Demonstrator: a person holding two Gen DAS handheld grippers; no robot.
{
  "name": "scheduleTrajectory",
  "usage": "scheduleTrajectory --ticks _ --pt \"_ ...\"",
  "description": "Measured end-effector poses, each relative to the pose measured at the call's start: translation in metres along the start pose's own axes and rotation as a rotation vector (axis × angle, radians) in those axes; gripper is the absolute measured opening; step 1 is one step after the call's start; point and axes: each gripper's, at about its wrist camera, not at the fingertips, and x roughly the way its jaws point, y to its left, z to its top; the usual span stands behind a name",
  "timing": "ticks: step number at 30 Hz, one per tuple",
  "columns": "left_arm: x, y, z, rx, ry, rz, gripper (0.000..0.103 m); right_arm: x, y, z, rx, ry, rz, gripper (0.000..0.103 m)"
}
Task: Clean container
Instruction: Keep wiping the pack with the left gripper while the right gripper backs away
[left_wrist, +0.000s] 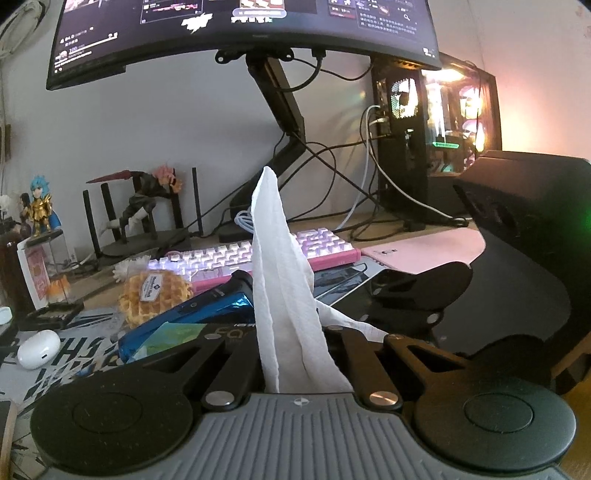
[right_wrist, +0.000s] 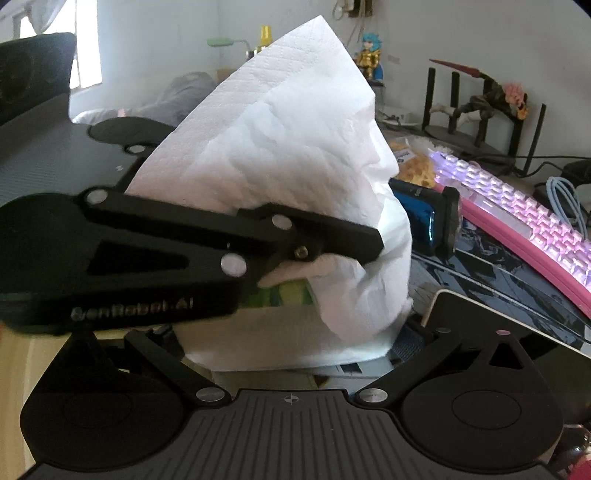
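A white tissue (left_wrist: 280, 280) stands up between the fingers of my left gripper (left_wrist: 291, 343), which is shut on its lower part. In the right wrist view the same tissue (right_wrist: 295, 147) fills the middle, pinched by the left gripper (right_wrist: 369, 247) that reaches in from the left. A shiny blue container (left_wrist: 192, 314) with a black cap lies on its side on the desk mat just behind the tissue; it also shows as the blue container (right_wrist: 421, 218) to the right of the sheet. My right gripper (right_wrist: 291, 332) is open below the tissue, its fingertips partly hidden.
A pink keyboard (left_wrist: 258, 254) lies behind the container, a wrapped waffle (left_wrist: 155, 295) and a white earbud case (left_wrist: 38, 349) to the left. Figurines (left_wrist: 40, 210), a monitor arm (left_wrist: 284, 122) and a lit PC case (left_wrist: 443, 129) stand at the back. A tablet (right_wrist: 498, 317) lies right.
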Motion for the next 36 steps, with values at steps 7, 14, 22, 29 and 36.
scheduleTrajectory --ticks 7,14,22,29,36 --pt "-0.001 0.003 -0.001 -0.004 -0.001 0.024 0.005 -0.005 -0.004 -0.003 -0.021 -0.001 0.012 0.102" --pt "0.000 0.005 -0.001 -0.013 -0.002 0.026 0.005 -0.008 -0.011 -0.004 -0.006 -0.011 0.031 0.102" --pt "0.003 0.010 0.001 -0.023 -0.006 0.047 0.005 -0.016 -0.017 -0.007 0.010 -0.047 0.025 0.101" --pt "0.006 0.016 0.002 -0.038 -0.004 0.096 0.005 -0.024 -0.031 -0.007 0.055 -0.069 -0.057 0.100" --pt "0.009 0.021 0.003 -0.059 -0.005 0.084 0.005 -0.026 -0.042 -0.007 0.108 -0.115 -0.090 0.100"
